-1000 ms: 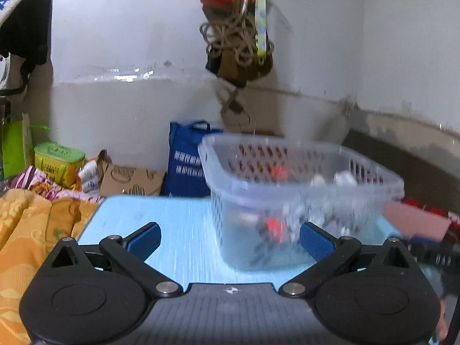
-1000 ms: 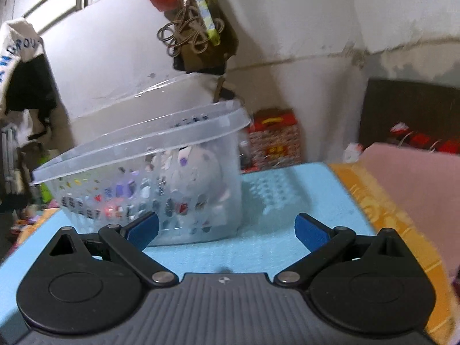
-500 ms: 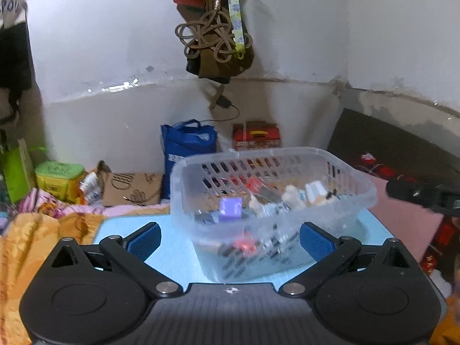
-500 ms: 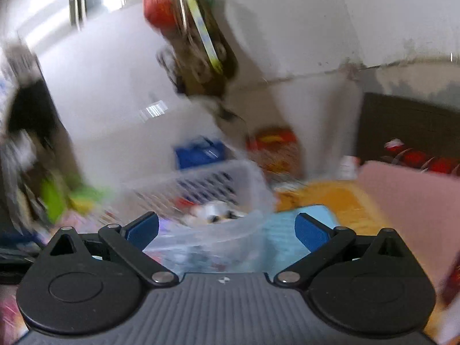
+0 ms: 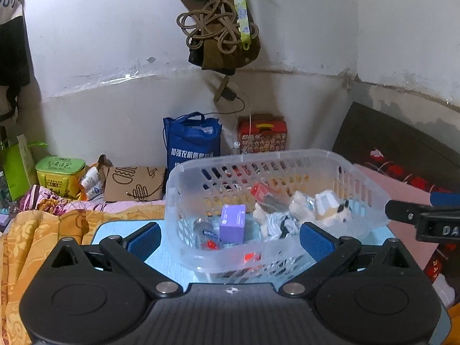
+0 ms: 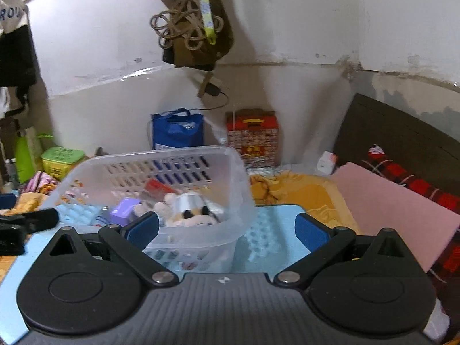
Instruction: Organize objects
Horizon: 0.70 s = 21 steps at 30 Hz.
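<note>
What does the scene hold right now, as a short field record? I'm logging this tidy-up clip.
surface: light blue table
container: clear slotted basket on the table
basket contents: purple box, small bottle, plush toy, red item
left gripper: open, empty
right gripper: open, empty
background: blue bag, red patterned box

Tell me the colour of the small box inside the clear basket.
Purple; the small box in the basket shows best in the left wrist view.
</note>
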Each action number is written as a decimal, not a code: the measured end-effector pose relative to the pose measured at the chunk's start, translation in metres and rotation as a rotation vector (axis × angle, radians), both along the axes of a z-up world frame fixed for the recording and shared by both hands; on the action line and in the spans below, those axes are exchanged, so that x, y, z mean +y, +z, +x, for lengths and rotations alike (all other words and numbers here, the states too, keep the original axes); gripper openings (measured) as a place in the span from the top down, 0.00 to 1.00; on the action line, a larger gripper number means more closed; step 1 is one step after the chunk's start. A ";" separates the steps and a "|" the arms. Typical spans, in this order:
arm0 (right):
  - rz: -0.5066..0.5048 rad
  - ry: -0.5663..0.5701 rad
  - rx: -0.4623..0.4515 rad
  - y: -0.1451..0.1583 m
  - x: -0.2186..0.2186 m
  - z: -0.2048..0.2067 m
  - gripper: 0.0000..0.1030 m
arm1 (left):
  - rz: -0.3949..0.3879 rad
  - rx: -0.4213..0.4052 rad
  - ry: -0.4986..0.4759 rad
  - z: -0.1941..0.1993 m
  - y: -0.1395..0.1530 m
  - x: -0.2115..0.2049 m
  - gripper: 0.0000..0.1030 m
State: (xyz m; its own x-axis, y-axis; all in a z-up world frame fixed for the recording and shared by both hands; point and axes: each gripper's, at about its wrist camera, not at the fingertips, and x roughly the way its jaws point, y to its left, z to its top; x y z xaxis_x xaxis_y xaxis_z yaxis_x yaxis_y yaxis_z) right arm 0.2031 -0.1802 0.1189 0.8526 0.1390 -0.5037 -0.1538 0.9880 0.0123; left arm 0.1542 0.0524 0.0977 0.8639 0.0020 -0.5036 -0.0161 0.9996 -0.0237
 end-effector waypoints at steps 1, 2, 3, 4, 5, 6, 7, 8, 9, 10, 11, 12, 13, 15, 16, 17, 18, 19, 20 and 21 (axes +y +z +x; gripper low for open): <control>0.004 0.002 0.006 0.000 -0.001 0.000 0.00 | 0.001 -0.005 0.004 0.000 0.001 0.000 0.00; 0.008 0.001 0.014 -0.001 -0.002 0.001 0.00 | 0.003 -0.006 0.006 0.001 0.001 -0.001 0.00; 0.002 -0.002 0.022 -0.002 0.000 0.001 0.00 | 0.004 -0.004 0.001 0.001 0.001 -0.002 0.00; -0.009 -0.004 0.023 -0.003 0.001 0.002 0.00 | 0.006 -0.003 0.001 0.001 0.001 -0.002 0.00; -0.023 -0.006 0.018 -0.004 0.002 0.001 0.00 | 0.010 -0.004 0.003 0.001 0.001 -0.003 0.00; -0.032 -0.006 0.014 -0.004 0.002 0.001 0.00 | 0.015 -0.002 0.009 0.001 0.000 -0.003 0.00; -0.038 -0.003 0.011 -0.004 0.003 -0.001 0.00 | 0.016 -0.001 0.013 0.002 0.000 -0.003 0.00; -0.040 0.001 0.007 -0.003 0.003 -0.002 0.00 | 0.015 0.000 0.015 0.002 -0.001 -0.003 0.00; -0.036 0.005 0.002 -0.003 0.003 -0.004 0.00 | 0.011 0.000 0.016 0.002 -0.001 -0.002 0.00; -0.030 0.011 -0.003 -0.002 0.004 -0.006 0.00 | 0.005 -0.001 0.017 0.001 -0.001 0.000 0.00; -0.027 0.019 -0.005 -0.001 0.004 -0.007 0.00 | -0.001 -0.002 0.017 0.000 -0.001 0.001 0.00; -0.029 0.024 -0.007 -0.001 0.006 -0.008 0.00 | -0.006 -0.003 0.020 -0.001 -0.001 0.002 0.00; -0.037 0.024 -0.008 -0.001 0.008 -0.008 0.00 | -0.008 -0.002 0.024 -0.001 -0.001 0.003 0.00; -0.054 0.027 -0.012 0.000 0.011 -0.008 0.00 | -0.006 0.000 0.021 -0.001 -0.001 0.003 0.00; -0.061 0.031 -0.014 0.000 0.012 -0.009 0.00 | -0.002 -0.002 0.019 -0.001 -0.001 0.003 0.00; -0.065 0.034 -0.015 0.000 0.013 -0.009 0.00 | 0.002 -0.006 0.019 -0.001 -0.001 0.003 0.00; -0.068 0.036 -0.015 0.000 0.014 -0.008 0.00 | 0.005 -0.007 0.022 0.000 -0.001 0.003 0.00; -0.070 0.035 -0.013 0.000 0.015 -0.007 0.00 | 0.004 -0.007 0.022 0.000 -0.001 0.003 0.00; -0.071 0.035 -0.011 0.000 0.015 -0.006 0.00 | 0.002 -0.006 0.020 0.000 -0.002 0.003 0.00; -0.070 0.035 -0.009 0.000 0.015 -0.006 0.00 | 0.001 -0.003 0.019 0.001 -0.003 0.003 0.00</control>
State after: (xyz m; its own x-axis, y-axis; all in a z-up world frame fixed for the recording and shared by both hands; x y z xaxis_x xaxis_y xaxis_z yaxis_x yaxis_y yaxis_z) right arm 0.1976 -0.1652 0.1190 0.8524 0.1333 -0.5057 -0.1880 0.9804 -0.0585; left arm 0.1554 0.0555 0.0945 0.8651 0.0194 -0.5012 -0.0353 0.9991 -0.0223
